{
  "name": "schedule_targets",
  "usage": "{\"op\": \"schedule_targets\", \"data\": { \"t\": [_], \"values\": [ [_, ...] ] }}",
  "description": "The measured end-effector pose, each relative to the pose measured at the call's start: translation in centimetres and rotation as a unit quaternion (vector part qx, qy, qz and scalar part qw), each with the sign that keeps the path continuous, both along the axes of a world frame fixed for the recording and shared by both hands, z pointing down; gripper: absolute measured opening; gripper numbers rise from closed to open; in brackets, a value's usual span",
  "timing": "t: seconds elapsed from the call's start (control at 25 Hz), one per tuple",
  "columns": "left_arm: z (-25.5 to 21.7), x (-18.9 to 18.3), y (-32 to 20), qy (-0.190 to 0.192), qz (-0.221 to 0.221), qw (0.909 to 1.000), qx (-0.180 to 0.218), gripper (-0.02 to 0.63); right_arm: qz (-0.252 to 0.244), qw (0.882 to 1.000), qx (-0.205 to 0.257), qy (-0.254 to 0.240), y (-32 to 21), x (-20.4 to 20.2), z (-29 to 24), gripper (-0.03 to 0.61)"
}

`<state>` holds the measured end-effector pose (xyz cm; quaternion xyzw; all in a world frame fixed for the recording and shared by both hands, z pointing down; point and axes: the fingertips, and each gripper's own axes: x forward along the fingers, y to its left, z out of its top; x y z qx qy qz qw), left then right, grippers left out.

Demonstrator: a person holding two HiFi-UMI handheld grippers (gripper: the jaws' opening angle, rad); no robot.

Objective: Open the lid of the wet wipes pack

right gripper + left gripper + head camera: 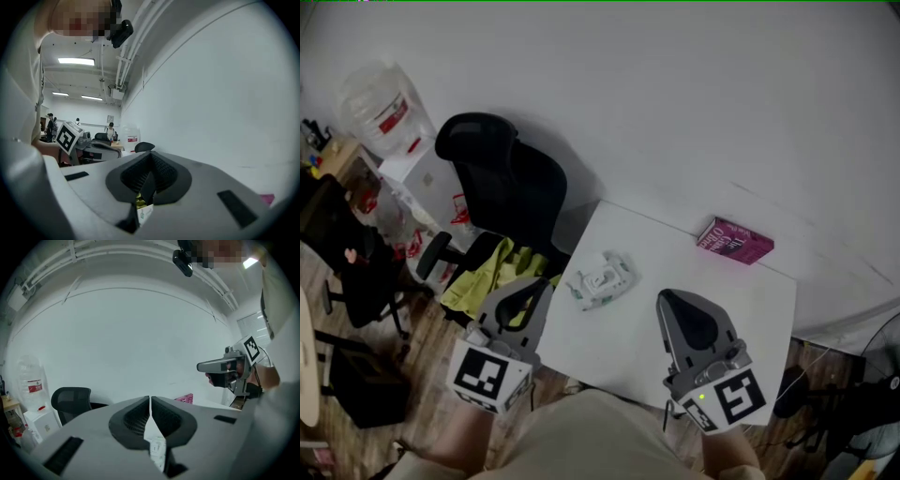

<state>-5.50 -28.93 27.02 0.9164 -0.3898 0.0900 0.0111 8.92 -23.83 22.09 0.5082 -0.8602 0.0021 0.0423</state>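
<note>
Both tools are clenched empty, the left tool [536,287] and right tool [673,298] hovering at the white surface's [623,339] near edge. The small white soft wet wipes pack [602,278] lies flat between them, further in. It looks light, squishy and likely to slide, so I'd pin the body and hook the stiff lid's lip.

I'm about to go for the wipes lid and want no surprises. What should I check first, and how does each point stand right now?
1. Wet wipes pack in sight on the table: ok.
2. Left gripper free: ok, jaws together with nothing held.
3. Right gripper free: ok, jaws together with nothing held.
4. Jaws open enough to take the lid: not ok, both are shut.
5. Lid closed or already lifted: cannot tell from the head view.
6. Pink book clear of the pack: ok, it lies apart near the far edge.
</note>
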Motion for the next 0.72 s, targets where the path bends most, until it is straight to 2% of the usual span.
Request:
{"op": "schedule_targets", "data": {
  "t": [0.2,0.48,0.72],
  "values": [
    [-0.3,0.1,0.2,-0.016,-0.006,0.9998,-0.004,0.031,-0.002,1.0,-0.001,0.007,-0.3,0.4,-0.2,0.023],
    [-0.3,1.2,0.4,-0.019,-0.004,0.9998,-0.001,0.031,-0.005,1.0,0.0,0.009,-0.3,0.8,0.1,0.023],
    [-1.0,1.6,0.9,-0.016,-0.006,0.9998,0.007,0.031,0.009,0.999,0.009,0.029,0.1,2.0,-0.1,0.023]
  ]
}}
